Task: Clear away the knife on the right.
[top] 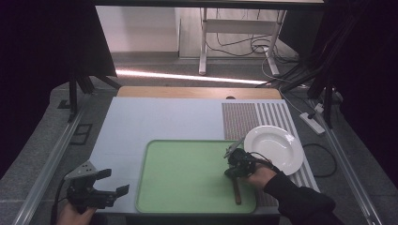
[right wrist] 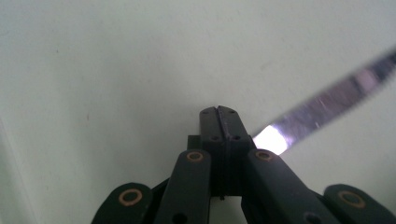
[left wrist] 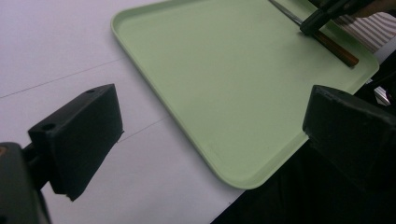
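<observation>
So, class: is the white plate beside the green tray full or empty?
Empty. In the high view the white plate shows a bare surface, nothing on it; the knife is over the green tray, at the right gripper.

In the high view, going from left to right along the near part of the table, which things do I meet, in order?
Left hand-held gripper → green tray → right hand-held gripper, shut on the knife → white plate.

Grey floor [top: 155, 65], white desk legs [top: 203, 42], cables [top: 253, 44], dark curtains [top: 42, 47].
</observation>
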A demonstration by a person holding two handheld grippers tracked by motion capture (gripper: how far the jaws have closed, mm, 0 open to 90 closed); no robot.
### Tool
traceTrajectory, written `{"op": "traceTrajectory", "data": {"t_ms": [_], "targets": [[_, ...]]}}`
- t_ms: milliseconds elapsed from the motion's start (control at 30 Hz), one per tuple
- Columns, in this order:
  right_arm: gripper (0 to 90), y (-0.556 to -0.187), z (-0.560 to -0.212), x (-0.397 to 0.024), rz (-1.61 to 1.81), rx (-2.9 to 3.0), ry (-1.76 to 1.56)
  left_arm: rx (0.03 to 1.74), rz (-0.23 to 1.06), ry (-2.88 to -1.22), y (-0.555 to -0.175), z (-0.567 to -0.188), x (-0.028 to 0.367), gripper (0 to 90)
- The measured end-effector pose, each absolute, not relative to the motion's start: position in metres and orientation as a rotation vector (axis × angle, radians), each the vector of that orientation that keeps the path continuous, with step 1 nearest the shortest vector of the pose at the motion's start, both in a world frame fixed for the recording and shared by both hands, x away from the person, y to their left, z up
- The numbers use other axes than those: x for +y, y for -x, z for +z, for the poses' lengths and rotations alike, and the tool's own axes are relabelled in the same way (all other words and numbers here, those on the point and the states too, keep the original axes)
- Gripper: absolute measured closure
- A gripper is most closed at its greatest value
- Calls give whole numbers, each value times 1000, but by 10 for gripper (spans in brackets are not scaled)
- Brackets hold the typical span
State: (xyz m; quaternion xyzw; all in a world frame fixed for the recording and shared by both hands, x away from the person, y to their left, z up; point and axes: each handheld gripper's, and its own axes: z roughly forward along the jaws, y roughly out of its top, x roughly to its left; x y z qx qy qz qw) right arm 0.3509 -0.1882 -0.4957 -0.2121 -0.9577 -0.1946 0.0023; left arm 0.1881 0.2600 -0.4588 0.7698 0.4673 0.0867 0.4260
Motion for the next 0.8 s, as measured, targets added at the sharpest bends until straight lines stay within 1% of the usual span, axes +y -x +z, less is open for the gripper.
{"op": "traceTrajectory", "data": {"t_ms": [233,800], "targets": [[898,-354,-494,-205,-591,-2976,740,1167,218,-1925,-188,-459,260,44],[896,-362,-491,-226,-545,-2981,843,1166,221,-1926,-188,-459,259,45]]}}
